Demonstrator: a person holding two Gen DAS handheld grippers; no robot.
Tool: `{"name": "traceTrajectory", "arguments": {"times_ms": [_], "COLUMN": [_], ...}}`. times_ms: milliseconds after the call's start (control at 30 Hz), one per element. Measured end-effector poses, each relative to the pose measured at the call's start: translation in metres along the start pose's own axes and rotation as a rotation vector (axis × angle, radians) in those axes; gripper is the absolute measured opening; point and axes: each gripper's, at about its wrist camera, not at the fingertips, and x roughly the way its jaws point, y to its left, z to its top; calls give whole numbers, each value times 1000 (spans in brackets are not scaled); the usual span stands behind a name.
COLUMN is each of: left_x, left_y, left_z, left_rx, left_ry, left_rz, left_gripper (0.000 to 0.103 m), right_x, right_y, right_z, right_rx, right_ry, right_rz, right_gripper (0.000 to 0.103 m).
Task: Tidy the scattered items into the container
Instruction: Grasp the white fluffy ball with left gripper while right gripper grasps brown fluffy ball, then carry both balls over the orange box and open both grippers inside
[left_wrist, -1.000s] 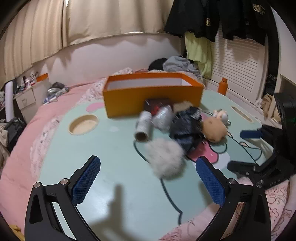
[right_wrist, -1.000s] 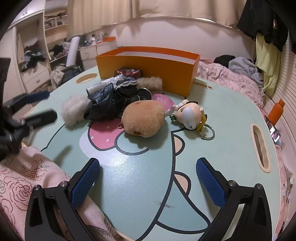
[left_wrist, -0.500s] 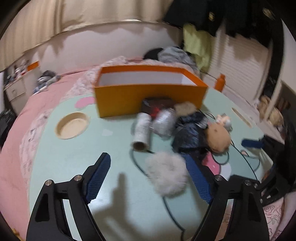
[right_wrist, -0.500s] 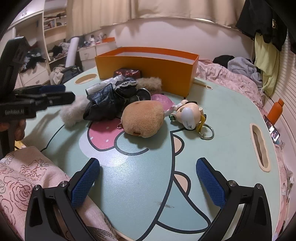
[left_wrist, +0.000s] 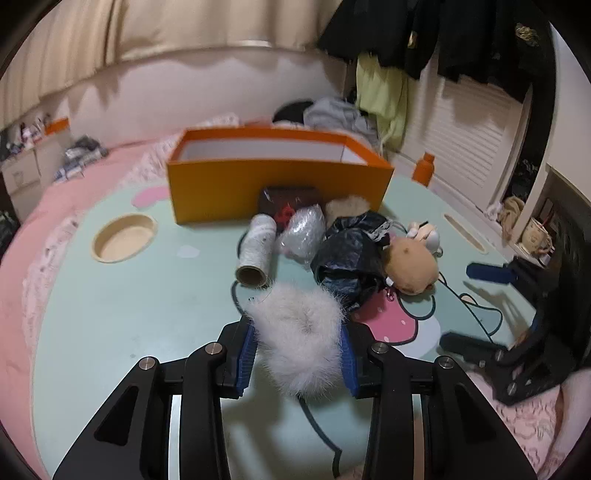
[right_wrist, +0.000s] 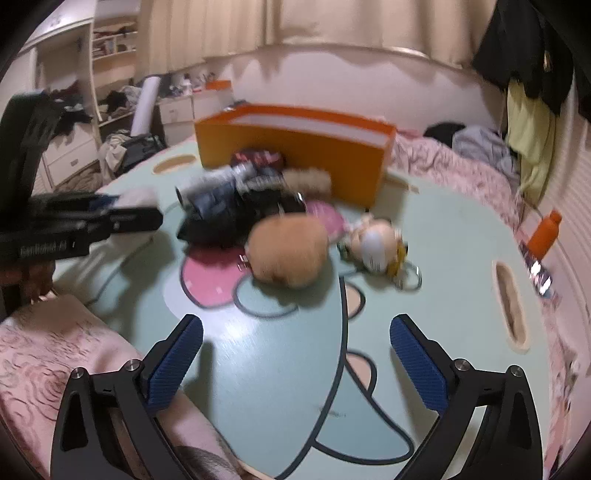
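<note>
My left gripper (left_wrist: 295, 350) is shut on a white fluffy pompom (left_wrist: 299, 332) at the near edge of the pile. The open orange box (left_wrist: 273, 184) stands at the back of the mint table (left_wrist: 129, 314). In front of it lie a cardboard roll (left_wrist: 256, 251), a silver bag (left_wrist: 303, 229), a black plastic bag (left_wrist: 351, 258), a tan plush (left_wrist: 410, 266) and a doll keychain (left_wrist: 424, 232). My right gripper (right_wrist: 295, 362) is open and empty, short of the tan plush (right_wrist: 288, 251) and doll keychain (right_wrist: 376, 243). The left gripper shows at the left of the right wrist view (right_wrist: 107, 214).
A dark red pouch (left_wrist: 288, 199) and a beige pompom (left_wrist: 347, 206) lie against the box. A round cup hole (left_wrist: 123, 238) is at the table's left, a slot (right_wrist: 511, 306) at its right. An orange bottle (right_wrist: 545, 232) stands by the right edge. Pink bedding surrounds the table.
My left gripper moved forward and closed on the white pompom. My right gripper moved forward toward the plush; its view is now blurred.
</note>
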Motion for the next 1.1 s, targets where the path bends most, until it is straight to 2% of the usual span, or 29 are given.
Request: {"name": "traceTrajectory", "arguments": {"times_ms": [100,200,267,500,567,600,767,933,1100], "left_x": [-8,-8,-10,-10,-10,-9,-9,-15,-30], "left_y": [1,5,7,4,3,3,4,3,6], "left_z": [-10,-13,-12,-12,-12,-12,-12,-5,30], "left_rx": [-32,-69,-71,-56,-55,-56,-54,-29,-7], "left_ry": [-53,-68,-84,-94,-92,-90,-97,-115,-198], "left_rz": [-3,2,-7,0,1,2,1,15,6], "left_gripper": [40,40,40,40,40,40,40,40,40], "right_x": [-2,10,22,52,59,59,53,35,11], "right_y": [5,8,11,16,13,11,14,22,17], "right_z": [17,35,43,55,52,52,49,52,72], "right_rx": [-14,-21,-28,-67,-53,-32,-39,-66,-45], "right_ry": [-29,-6,17,86,109,107,94,40,-50], "right_rz": [21,29,9,-75,-68,-46,-50,-56,-16], "right_gripper": [95,87,74,70,51,49,47,47,47]}}
